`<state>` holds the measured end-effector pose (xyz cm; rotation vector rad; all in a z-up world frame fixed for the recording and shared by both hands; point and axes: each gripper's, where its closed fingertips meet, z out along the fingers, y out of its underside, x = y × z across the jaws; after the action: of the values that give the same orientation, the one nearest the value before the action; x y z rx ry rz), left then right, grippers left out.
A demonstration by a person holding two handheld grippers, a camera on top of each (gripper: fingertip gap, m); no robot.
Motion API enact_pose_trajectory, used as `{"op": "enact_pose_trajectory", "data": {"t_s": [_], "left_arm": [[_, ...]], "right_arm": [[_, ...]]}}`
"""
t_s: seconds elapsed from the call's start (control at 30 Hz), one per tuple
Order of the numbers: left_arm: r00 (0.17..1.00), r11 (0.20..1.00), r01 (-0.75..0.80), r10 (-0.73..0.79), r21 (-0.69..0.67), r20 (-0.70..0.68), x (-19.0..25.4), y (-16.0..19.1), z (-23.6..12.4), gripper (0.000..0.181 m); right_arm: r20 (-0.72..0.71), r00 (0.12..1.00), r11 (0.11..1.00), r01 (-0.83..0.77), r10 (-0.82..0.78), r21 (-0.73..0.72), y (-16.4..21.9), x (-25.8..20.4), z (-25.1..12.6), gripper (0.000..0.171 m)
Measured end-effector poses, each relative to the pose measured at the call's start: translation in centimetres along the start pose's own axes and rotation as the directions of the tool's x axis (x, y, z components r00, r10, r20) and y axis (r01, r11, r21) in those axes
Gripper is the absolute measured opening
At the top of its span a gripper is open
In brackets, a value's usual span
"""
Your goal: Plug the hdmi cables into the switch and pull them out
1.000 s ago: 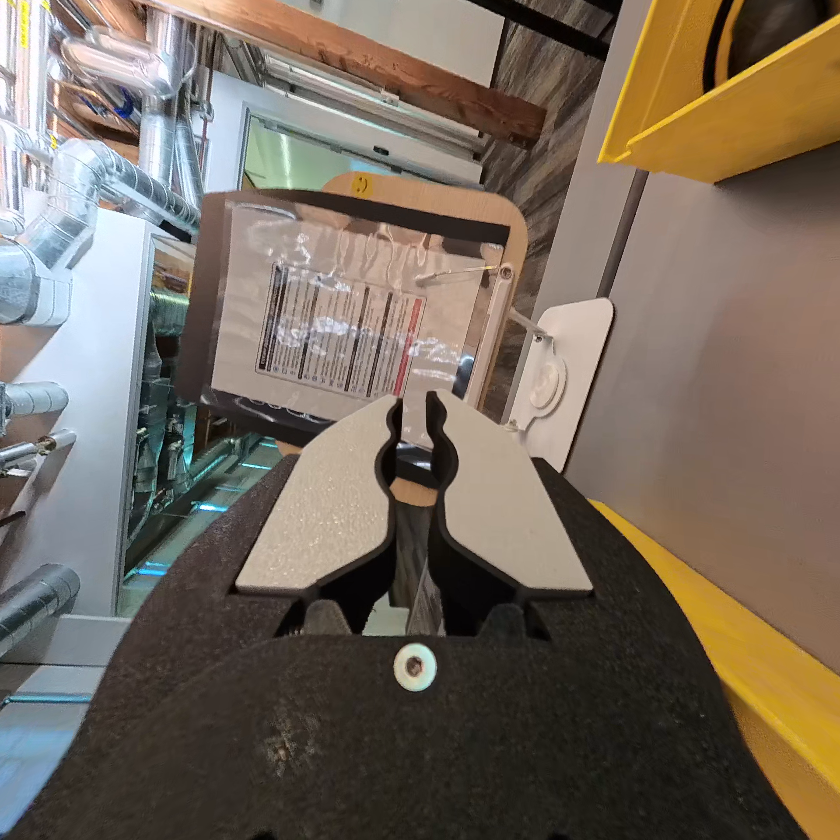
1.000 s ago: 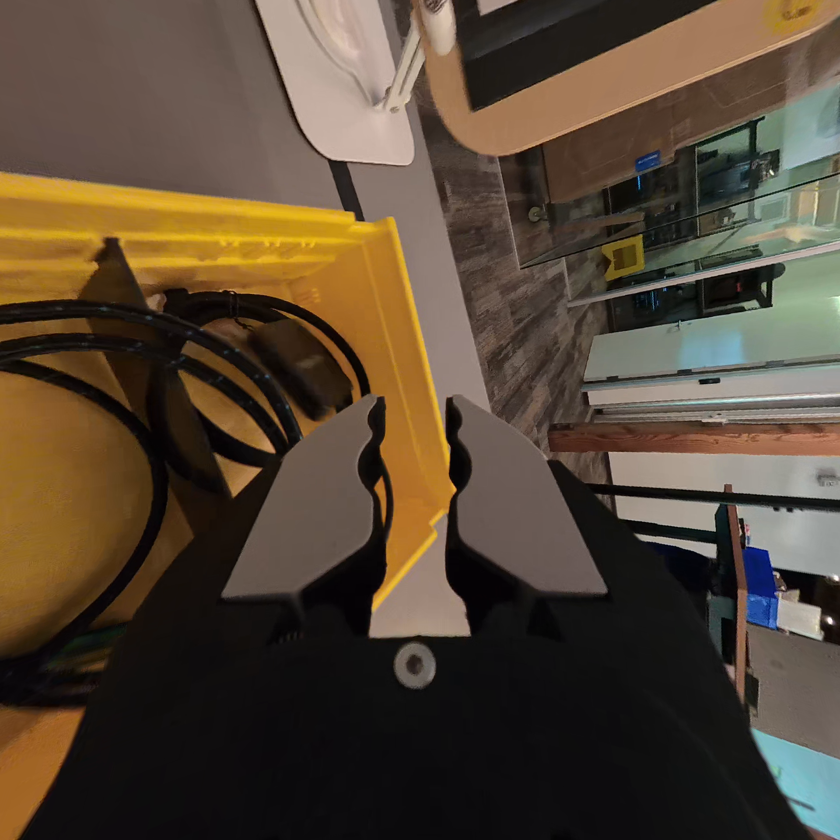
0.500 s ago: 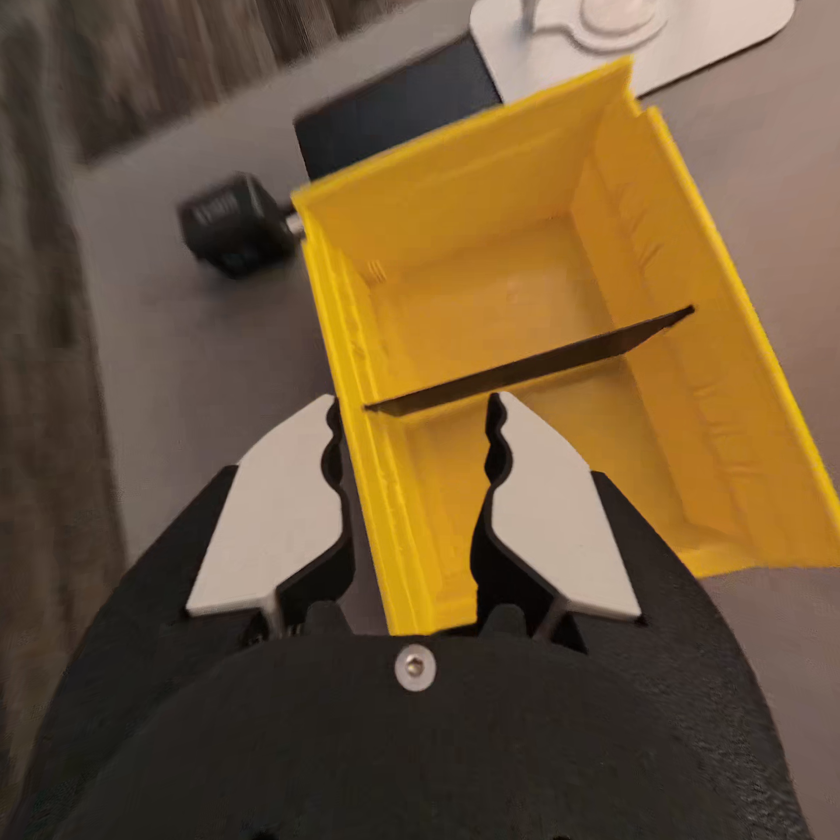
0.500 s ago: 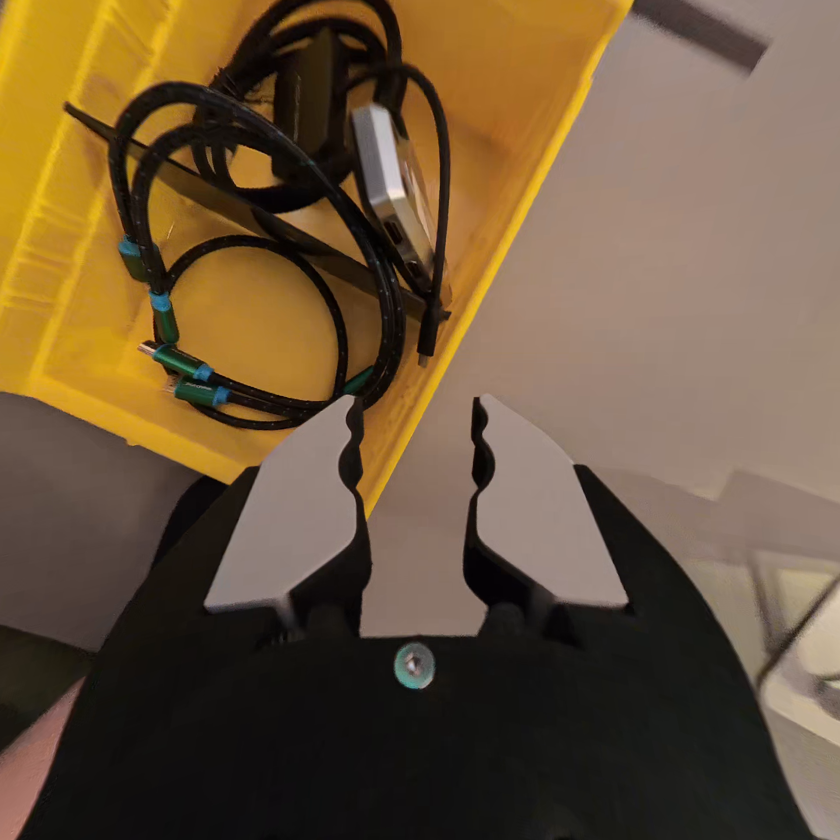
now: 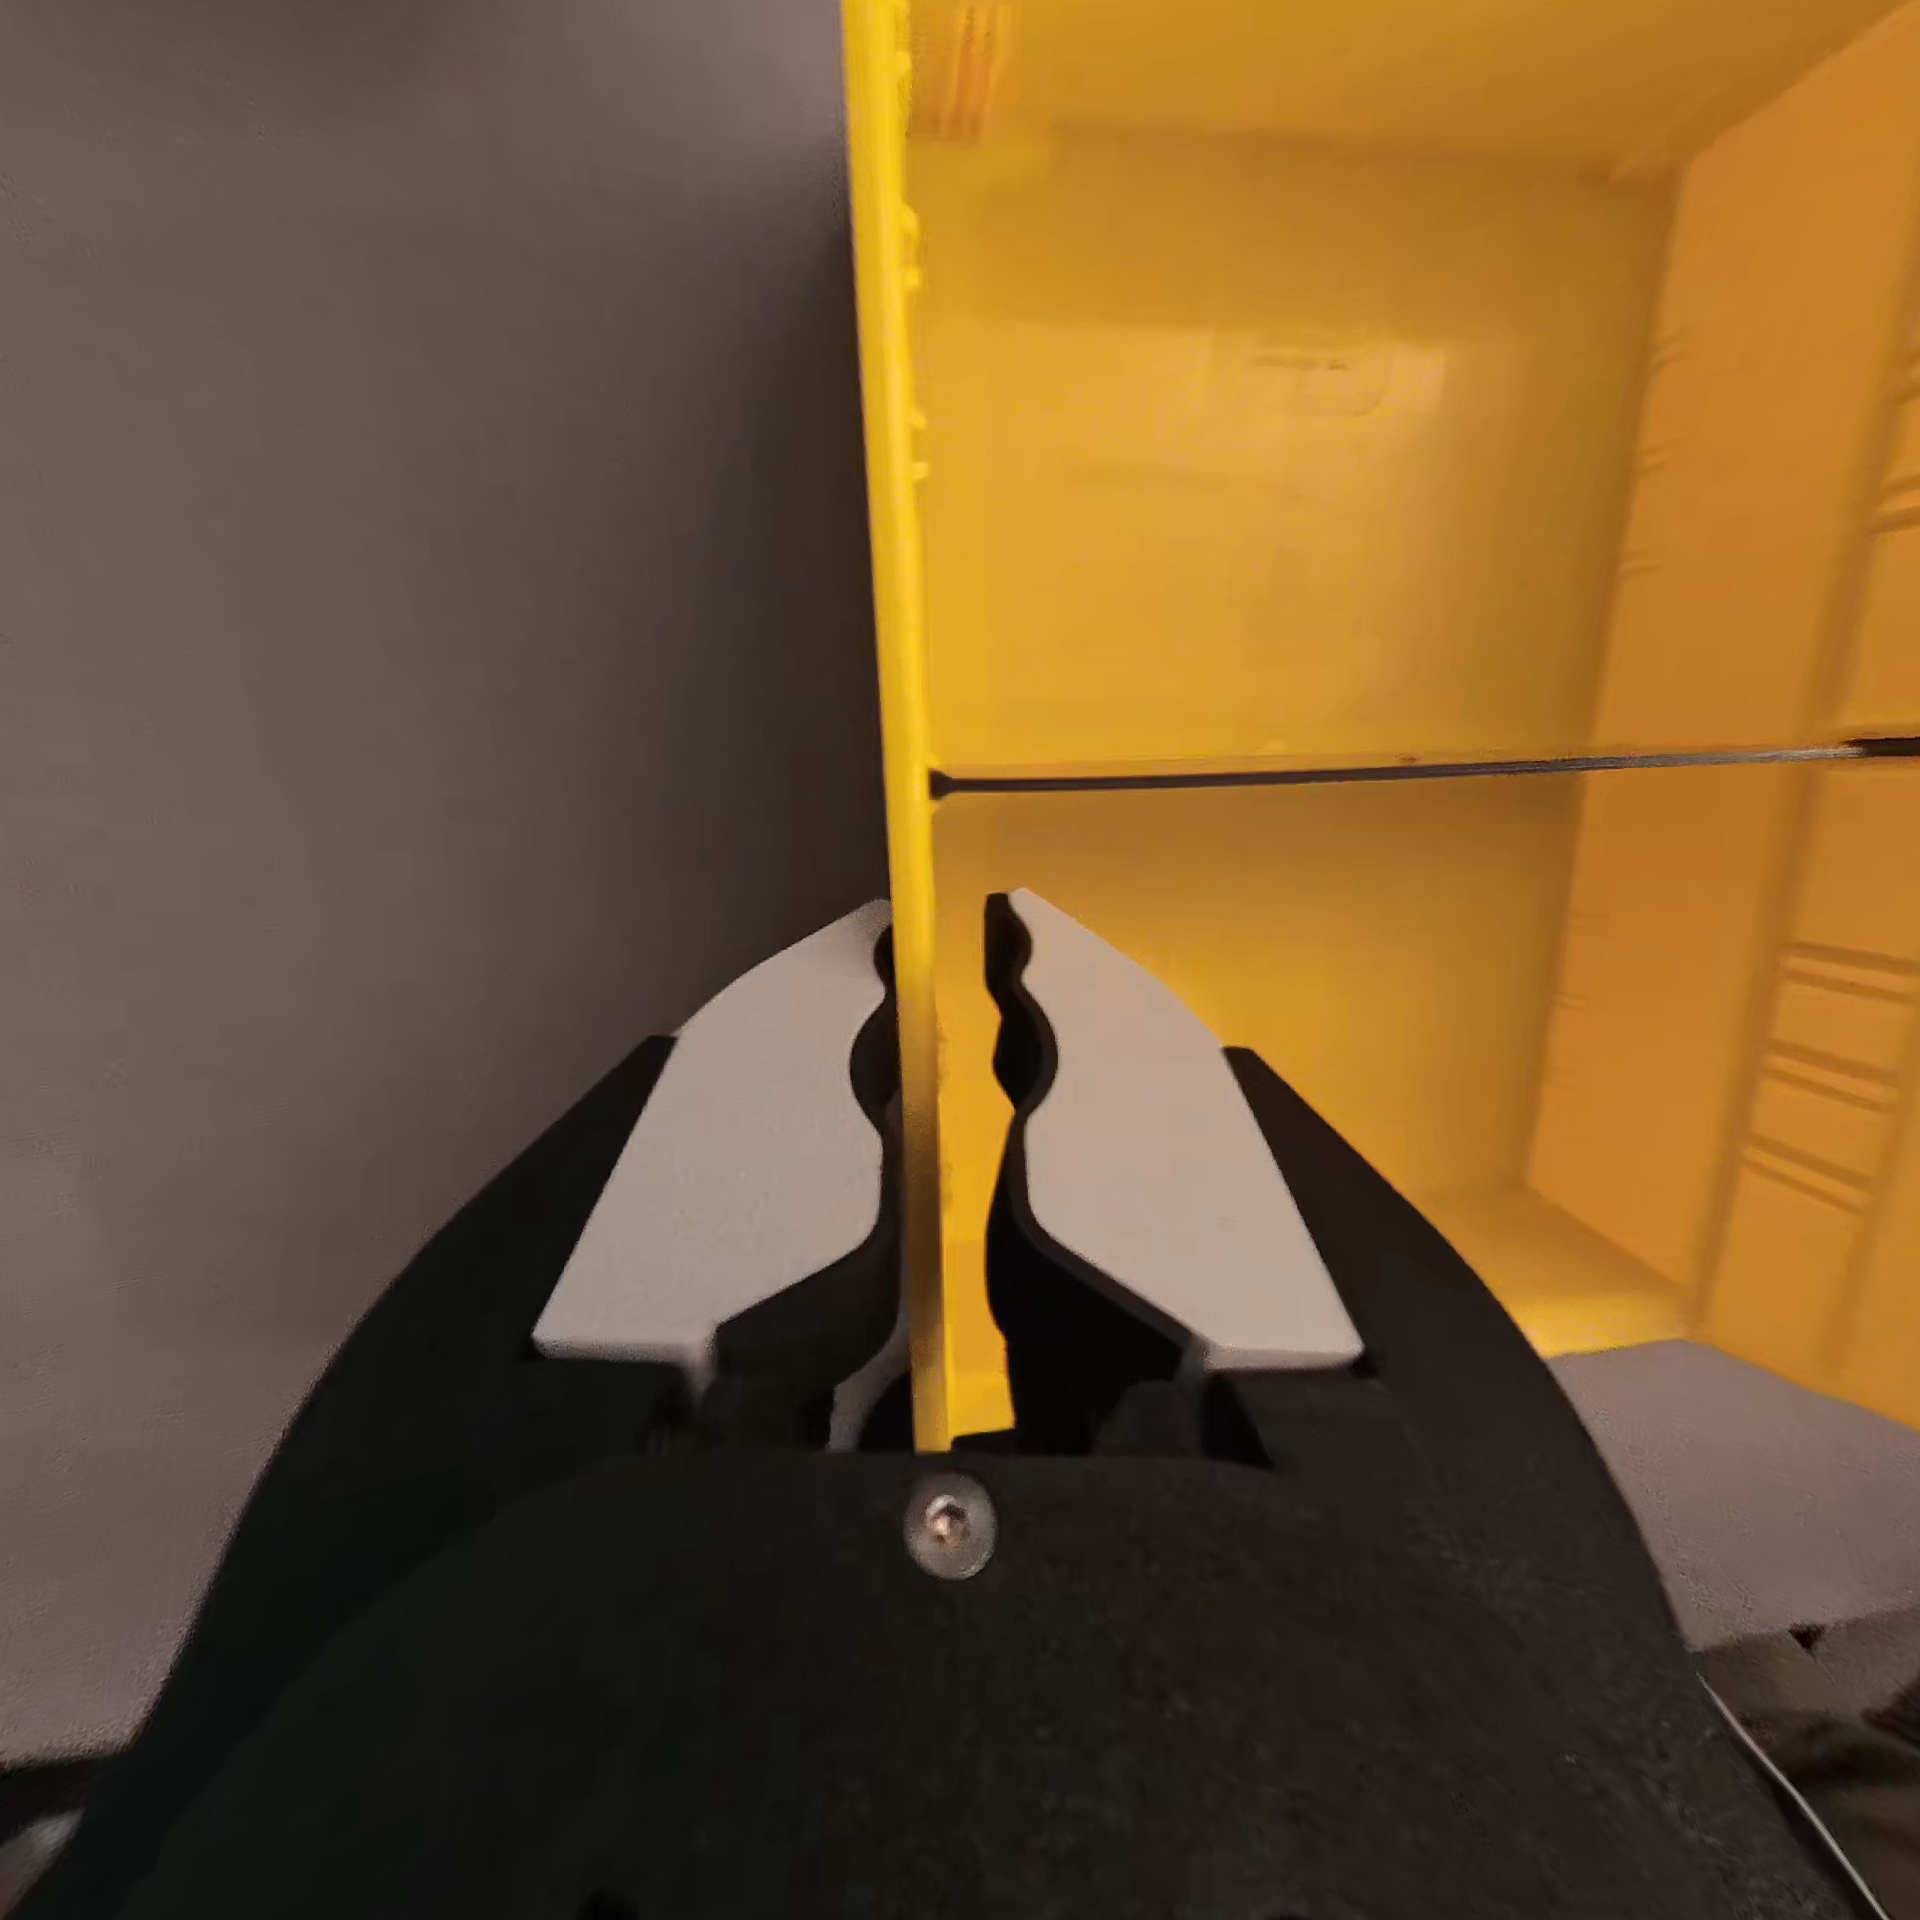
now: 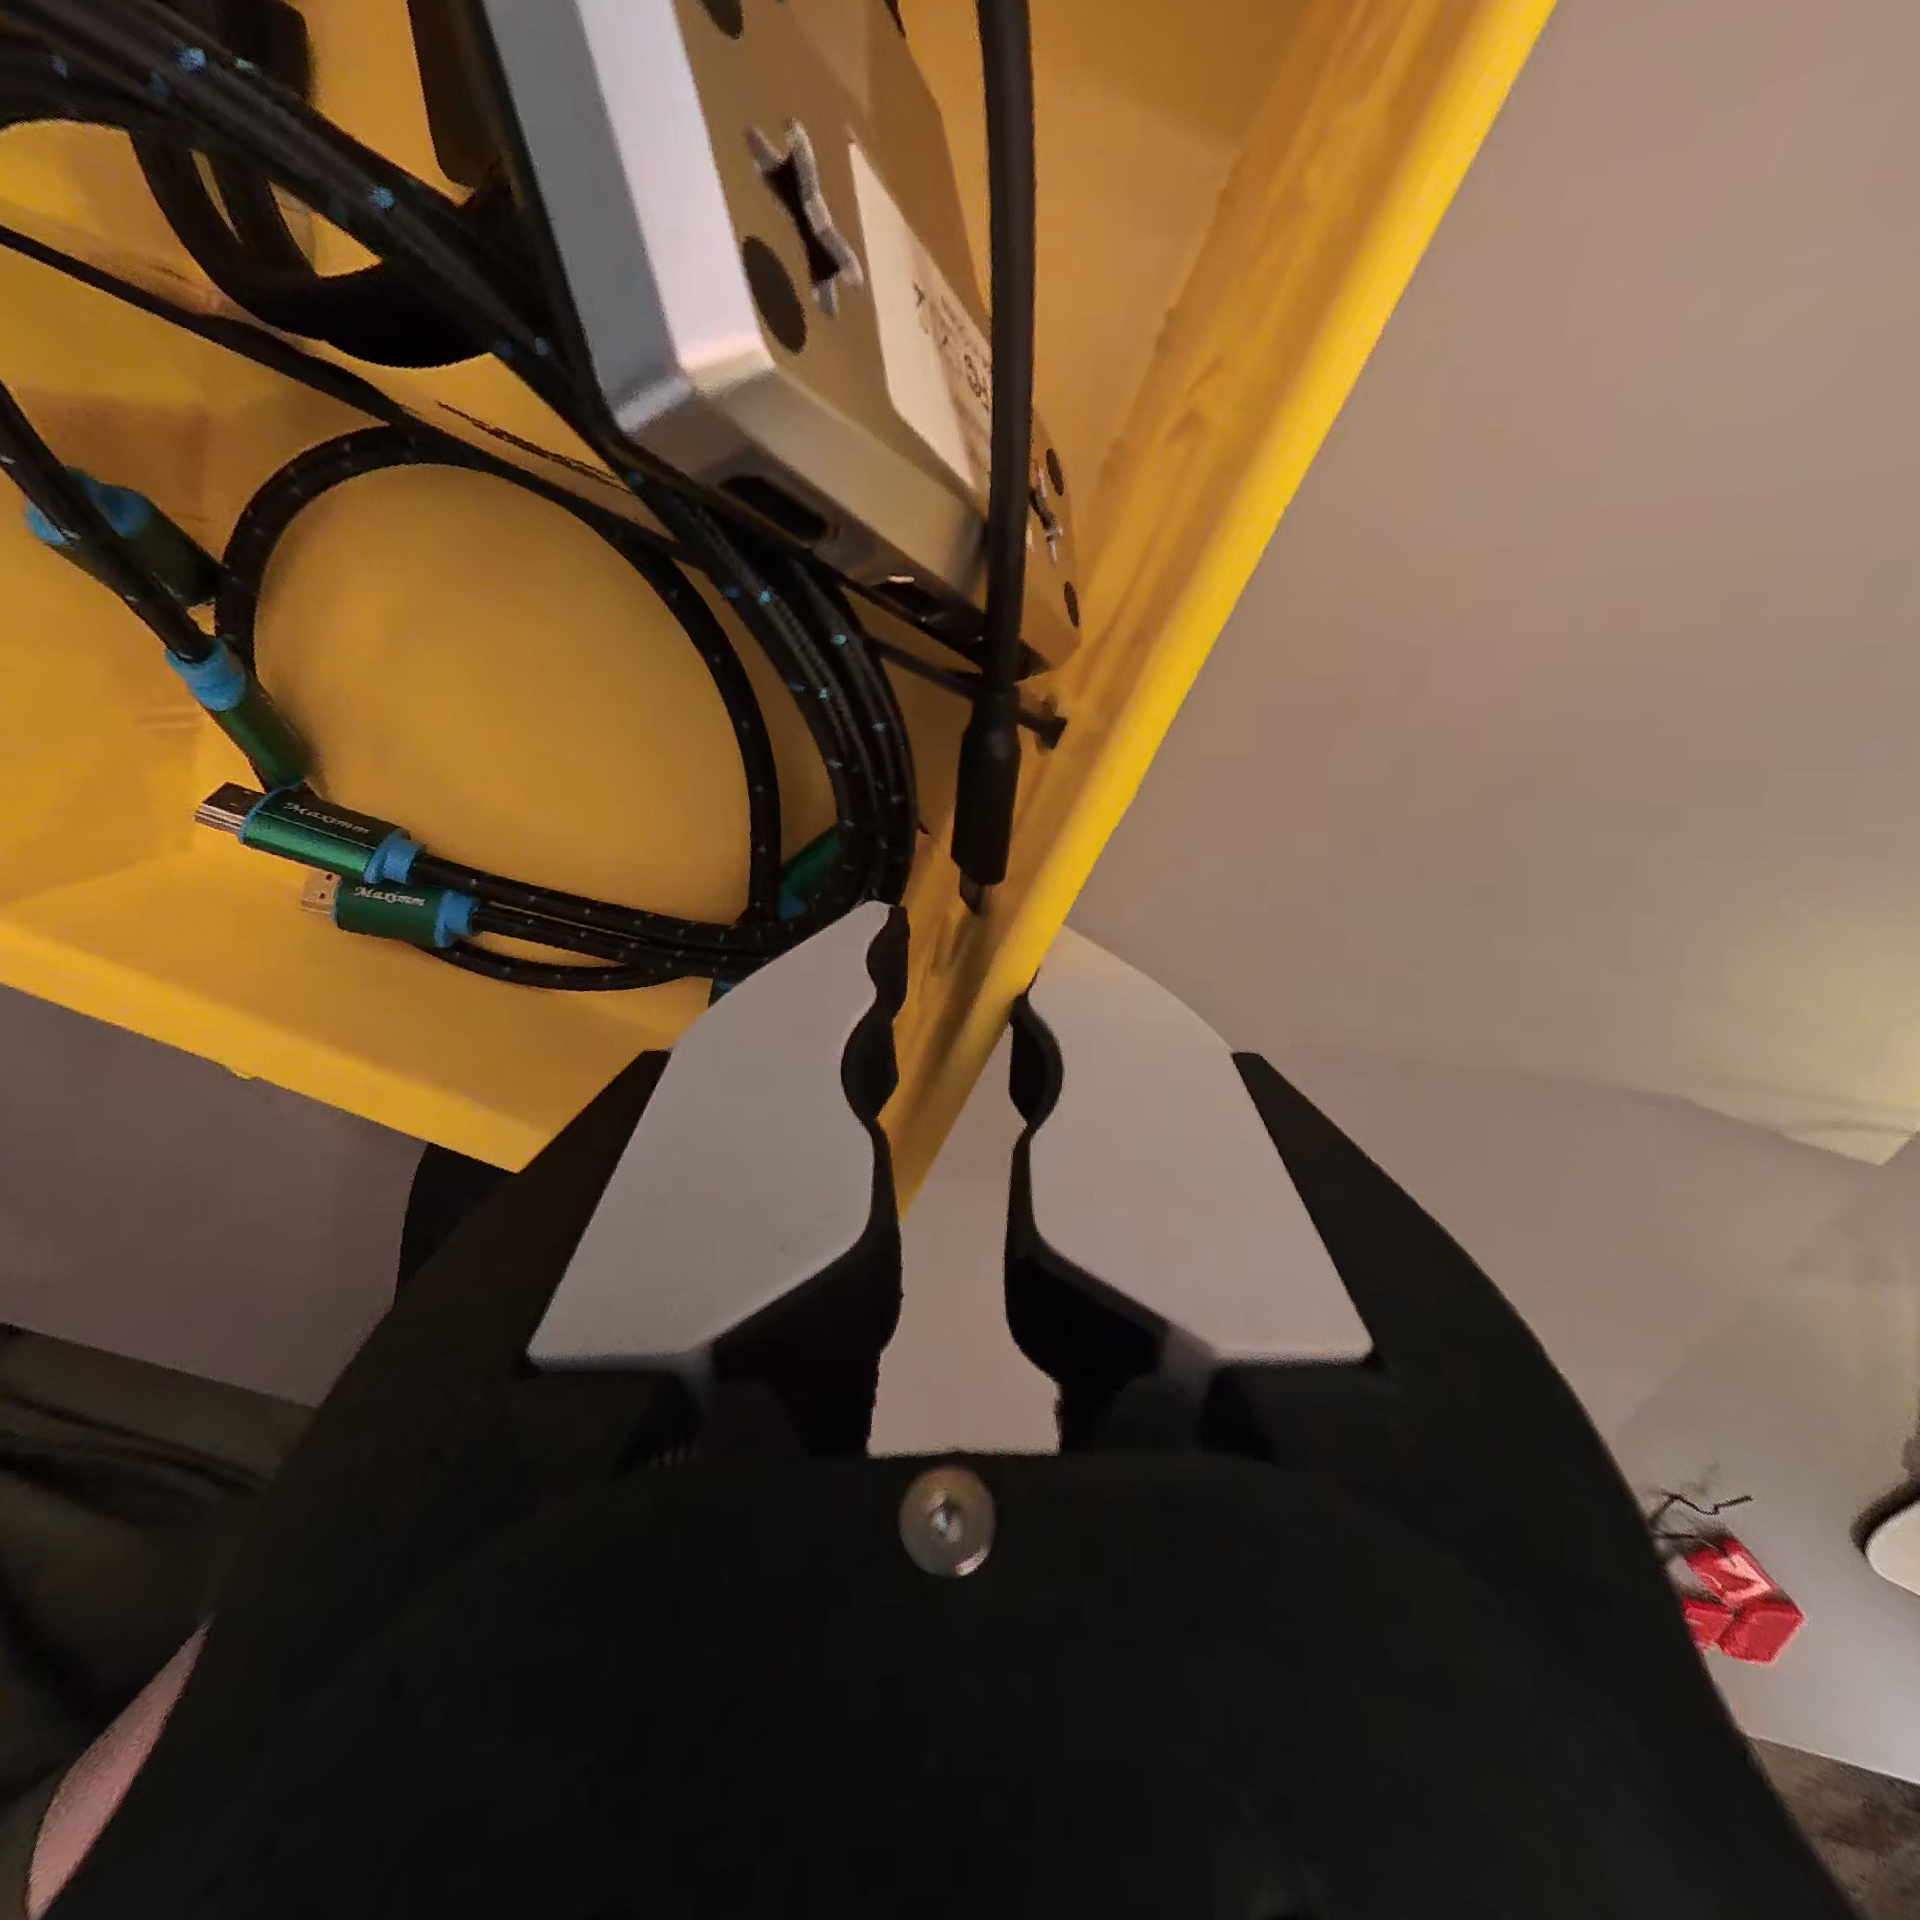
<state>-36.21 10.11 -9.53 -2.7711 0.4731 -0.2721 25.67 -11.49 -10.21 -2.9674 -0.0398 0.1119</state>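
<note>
Straddling the side wall of an empty yellow bin [image 5: 1247, 520], the left gripper [image 5: 940, 904] stands slightly apart. The right gripper [image 6: 956, 951], likewise apart, straddles the wall of a second yellow bin [image 6: 1195, 623], probably to steady it; inside lie the HDMI cables [image 6: 499, 925] and the grey switch [image 6: 727, 312], unplugged.

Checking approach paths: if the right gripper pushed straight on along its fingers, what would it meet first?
The right gripper straddles the yellow bin's side wall, so that wall comes first. Just inside it hangs a black cable plug, likely next; depth is unclear.

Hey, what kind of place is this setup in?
Probably a workshop or lab bench. A yellow parts bin with a divider sits on a plain grey table, holding braided HDMI cables and a silver switch box.
</note>
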Motion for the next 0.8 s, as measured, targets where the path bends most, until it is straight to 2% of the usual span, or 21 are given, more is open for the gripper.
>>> {"op": "enact_pose_trajectory", "data": {"t_s": [0.07,0.2,0.33,0.43,0.63,0.7,0.8], "left_arm": [[0.998,0.999,-0.029,0.030,-0.022,0.062,-0.3,0.1,0.2,0.008],[0.996,0.992,-0.079,0.082,-0.099,0.028,1.5,1.0,0.8,0.007],[0.979,0.962,-0.178,0.194,-0.207,0.060,3.5,2.0,1.2,0.009],[0.964,0.937,-0.249,0.265,-0.245,0.036,5.6,2.3,1.6,0.018],[0.941,0.903,-0.315,0.338,-0.294,0.031,7.8,2.7,1.8,0.022],[0.934,0.903,-0.323,0.353,-0.283,0.060,7.9,2.2,1.6,0.025],[0.931,0.939,-0.316,0.335,-0.137,0.145,8.0,-0.5,-0.1,0.042]], "right_arm": [[-0.020,0.999,0.999,0.034,-0.034,-0.009,-0.2,-0.3,0.1,0.020],[-0.066,0.993,0.994,0.092,-0.096,-0.059,-0.6,-1.4,0.2,0.023],[-0.095,0.982,0.983,0.150,-0.161,-0.110,-1.2,-3.3,0.5,0.026],[-0.118,0.972,0.971,0.185,-0.203,-0.151,-1.7,-5.1,0.7,0.027],[-0.191,0.940,0.952,0.248,-0.281,-0.176,-3.6,-8.3,1.2,0.029],[-0.185,0.937,0.950,0.269,-0.296,-0.156,-4.2,-9.1,1.4,0.030],[-0.152,0.948,0.956,0.259,-0.279,-0.138,-4.5,-9.8,1.4,0.037]]}}
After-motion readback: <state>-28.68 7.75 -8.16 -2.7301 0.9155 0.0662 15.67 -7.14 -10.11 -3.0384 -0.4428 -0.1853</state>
